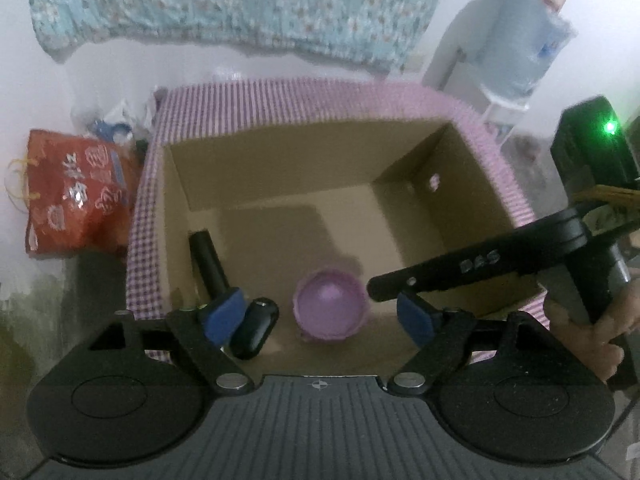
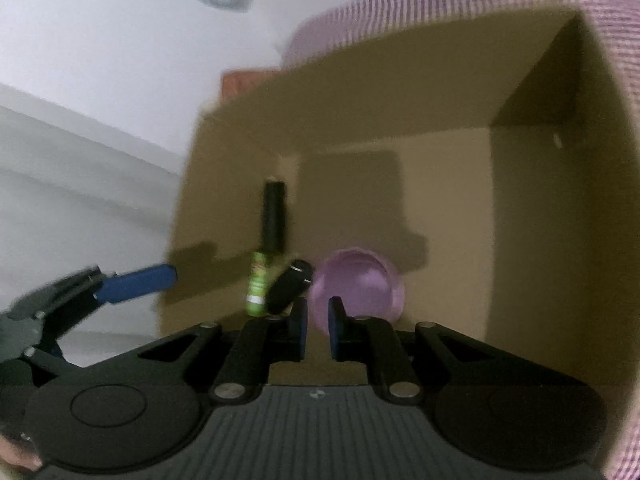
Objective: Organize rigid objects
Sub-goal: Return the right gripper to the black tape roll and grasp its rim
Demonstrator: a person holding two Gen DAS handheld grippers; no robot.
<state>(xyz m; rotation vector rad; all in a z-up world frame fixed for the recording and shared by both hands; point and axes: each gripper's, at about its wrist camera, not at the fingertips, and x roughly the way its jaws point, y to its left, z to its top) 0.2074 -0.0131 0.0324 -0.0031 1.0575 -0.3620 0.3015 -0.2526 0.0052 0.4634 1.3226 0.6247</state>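
Left wrist view: left tongs (image 1: 320, 316) spread apart over the cardboard box (image 1: 280, 168); black key fob (image 1: 256, 332) just beside the left pad, purple bowl (image 1: 330, 306) between the pads (below, untouched).
Right wrist view: right tongs (image 2: 318, 326) together, empty; bowl (image 2: 356, 288) just ahead, green-labelled bottle (image 2: 266, 264) left.

Black left gripper (image 1: 320, 314); blue pads (image 1: 222, 314); silver pivot screws

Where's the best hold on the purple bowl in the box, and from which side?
Probably its rim. The purple bowl sits mouth up on the floor of the cardboard box, so come from above, one finger inside, one outside, on the side away from the black case.
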